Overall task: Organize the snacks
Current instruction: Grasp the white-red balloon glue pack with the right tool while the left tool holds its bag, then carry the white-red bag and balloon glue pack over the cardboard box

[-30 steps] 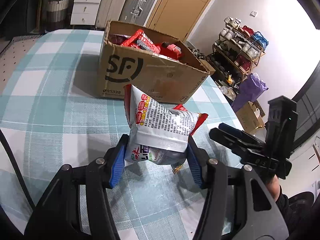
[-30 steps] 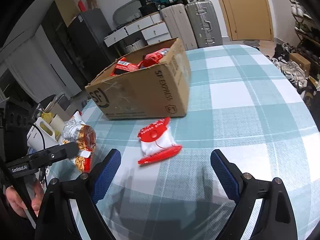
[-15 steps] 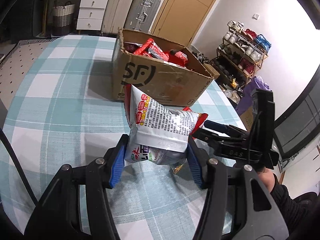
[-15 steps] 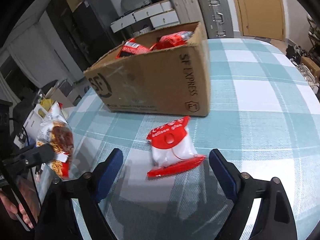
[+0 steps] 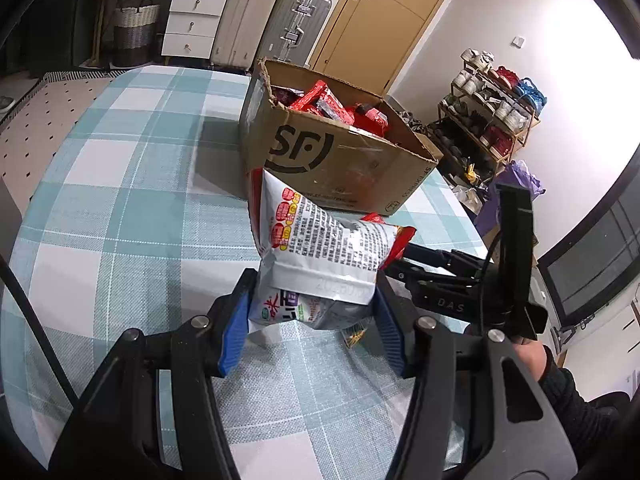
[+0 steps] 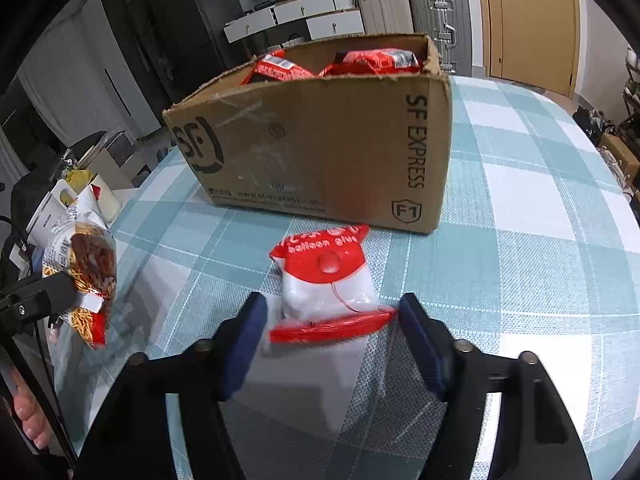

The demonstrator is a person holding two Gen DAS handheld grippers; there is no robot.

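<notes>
The left gripper (image 5: 312, 320) grasps a white-and-red crinkly snack bag (image 5: 320, 248) above the teal checked worktop (image 5: 120, 208). The right gripper's (image 6: 330, 322) jaws are closing around a red-and-white plastic packet (image 6: 326, 284) lying before the brown cardboard box (image 6: 312, 148), not yet pressing it.

1. one cardboard box (image 6: 312, 140) marked sf express.
2. at least three red snack packets (image 6: 376, 60) inside it; more may be hidden.
3. one noodle snack bag (image 5: 324, 256).
4. one red-and-white balloon glue packet (image 6: 328, 284).
5. two suitcases (image 5: 276, 24).

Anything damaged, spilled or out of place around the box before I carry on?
The cardboard box has torn, ragged top edges, and red packets are heaped above its rim. Nothing looks spilled. One red-and-white packet lies loose on the tablecloth before the box.
</notes>
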